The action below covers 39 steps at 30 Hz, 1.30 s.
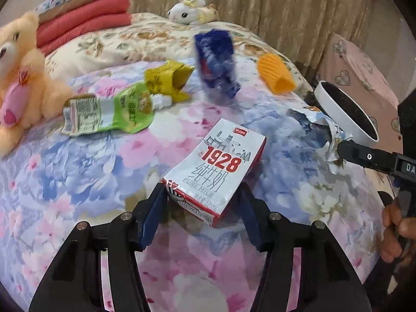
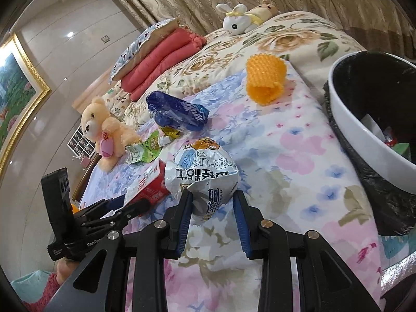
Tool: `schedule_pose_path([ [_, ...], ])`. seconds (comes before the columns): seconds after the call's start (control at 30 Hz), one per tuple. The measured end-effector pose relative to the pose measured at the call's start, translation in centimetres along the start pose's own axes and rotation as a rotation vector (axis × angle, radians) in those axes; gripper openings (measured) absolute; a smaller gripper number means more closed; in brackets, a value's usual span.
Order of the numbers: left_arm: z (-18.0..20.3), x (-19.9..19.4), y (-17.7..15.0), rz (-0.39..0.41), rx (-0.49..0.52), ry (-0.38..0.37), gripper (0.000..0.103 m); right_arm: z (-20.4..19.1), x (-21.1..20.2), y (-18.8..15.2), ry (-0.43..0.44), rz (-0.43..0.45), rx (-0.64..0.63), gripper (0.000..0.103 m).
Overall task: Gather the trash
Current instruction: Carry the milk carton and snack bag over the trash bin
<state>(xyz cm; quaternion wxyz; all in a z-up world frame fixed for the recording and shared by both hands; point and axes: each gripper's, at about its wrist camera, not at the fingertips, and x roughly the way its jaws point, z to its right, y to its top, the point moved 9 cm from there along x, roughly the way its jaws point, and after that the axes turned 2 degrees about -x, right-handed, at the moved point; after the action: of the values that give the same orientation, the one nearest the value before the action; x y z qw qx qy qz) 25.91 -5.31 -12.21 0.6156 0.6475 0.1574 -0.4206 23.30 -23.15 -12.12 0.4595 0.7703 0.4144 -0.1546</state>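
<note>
Trash lies scattered over the floral bed [image 1: 85, 171], and both grippers already have a piece each. The left gripper [image 1: 204, 202] straddles the near end of the milk carton [image 1: 218, 167]; its pads sit at the carton's lower corners, apparently pinching it, though firm contact on the right pad is hard to confirm. The carton rests near the bed's front edge, its long axis running from the jaws away toward the far right, printed face up. It looks like a stiff, light box, probably empty; gripping across the short width near one end should hold, but squeezing hard would likely crush it.

The right gripper [image 2: 212, 196] is clenched on the crumpled bag [image 2: 205, 174], a silvery-white snack wrapper balled up with no clear long axis. It is thin, crinkly and slippery by the look of it, so a bite on the bunched part is safest. It sits near the bed's right edge, close to the bin [image 2: 345, 119], which stands just beside that edge with a black liner.

Farther in lie a green pouch [image 1: 109, 111], a yellow wrapper [image 1: 166, 78], a blue bag [image 1: 217, 65] and an orange sleeve [image 1: 275, 74].
</note>
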Motion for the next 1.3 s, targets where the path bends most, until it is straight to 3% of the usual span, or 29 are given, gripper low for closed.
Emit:
schedule_pose_path([
  [0.33, 3.6, -2.1, 0.4, 0.059, -0.054, -0.048, 0.054, 1.7, -2.8, 0.4, -0.023, 0.047, 0.0, 0.033],
  [1.3, 18.1, -1.1, 4.3, 0.078, 0.049, -0.167, 0.054, 11.6, -12.1, 2.7, -0.162, 0.184, 0.089, 0.033],
])
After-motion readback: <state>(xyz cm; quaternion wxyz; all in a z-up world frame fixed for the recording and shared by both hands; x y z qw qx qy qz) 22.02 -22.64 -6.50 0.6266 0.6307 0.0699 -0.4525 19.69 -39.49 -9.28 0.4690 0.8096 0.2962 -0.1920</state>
